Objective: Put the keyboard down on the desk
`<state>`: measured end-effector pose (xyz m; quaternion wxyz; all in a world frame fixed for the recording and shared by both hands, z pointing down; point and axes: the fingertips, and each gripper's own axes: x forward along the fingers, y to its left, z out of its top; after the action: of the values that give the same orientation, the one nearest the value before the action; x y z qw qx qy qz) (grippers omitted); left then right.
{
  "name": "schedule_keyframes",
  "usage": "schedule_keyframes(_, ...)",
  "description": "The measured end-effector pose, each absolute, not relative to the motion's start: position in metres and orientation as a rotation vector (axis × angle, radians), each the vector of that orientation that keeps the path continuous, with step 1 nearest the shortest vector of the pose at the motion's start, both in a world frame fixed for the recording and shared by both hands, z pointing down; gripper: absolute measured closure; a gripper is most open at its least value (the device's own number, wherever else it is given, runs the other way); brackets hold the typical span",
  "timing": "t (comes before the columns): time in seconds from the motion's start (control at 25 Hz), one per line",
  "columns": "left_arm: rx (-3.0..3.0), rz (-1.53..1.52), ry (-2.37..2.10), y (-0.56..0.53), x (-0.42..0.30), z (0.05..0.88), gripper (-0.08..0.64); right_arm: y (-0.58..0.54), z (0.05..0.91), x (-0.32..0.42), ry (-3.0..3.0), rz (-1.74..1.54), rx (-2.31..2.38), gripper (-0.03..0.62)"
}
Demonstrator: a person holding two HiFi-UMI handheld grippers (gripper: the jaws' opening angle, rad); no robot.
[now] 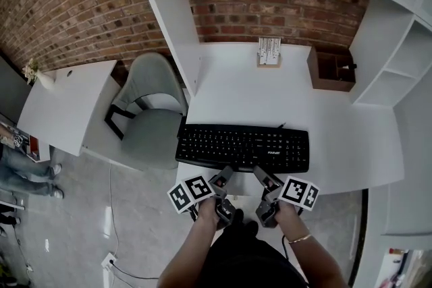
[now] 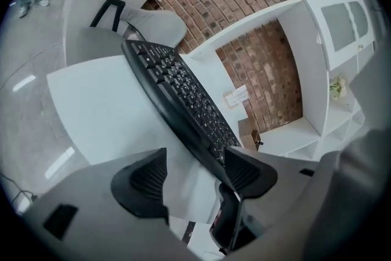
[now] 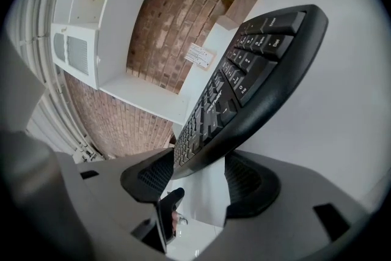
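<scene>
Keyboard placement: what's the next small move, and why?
Probably draw both grippers straight back off the near edge of the keyboard. It looks flat on the desk. In their own views, the left gripper and right gripper both have their jaws apart at that edge, not clamped, so nothing seems left to release.

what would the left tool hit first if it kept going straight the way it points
The keyboard: its near edge sits right at the left tool's open mouth, by one jaw, with the desk just beneath.
</scene>
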<state>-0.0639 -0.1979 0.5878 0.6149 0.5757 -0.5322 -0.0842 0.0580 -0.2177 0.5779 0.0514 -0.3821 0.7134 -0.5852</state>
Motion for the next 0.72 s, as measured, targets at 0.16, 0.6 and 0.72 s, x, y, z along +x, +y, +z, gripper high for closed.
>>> schedule_keyframes(0.16, 1.331, -0.195, -1.231, -0.201, -0.066, 0.588, 0.275, -0.216, 0.586, 0.059, 2.165, -1.812, -1.184, 0.348)
schedule_keyframes(0.6, 1.350, -0.194, -1.209, -0.209, -0.056, 0.586, 0.275, -0.211, 0.592, 0.065, 2.372, -1.826, -1.344, 0.334)
schedule_keyframes(0.72, 1.362, -0.182, -1.177, -0.210, -0.047, 0.588, 0.275, -0.207, 0.591, 0.067, 2.410, -1.865, -1.332, 0.331)
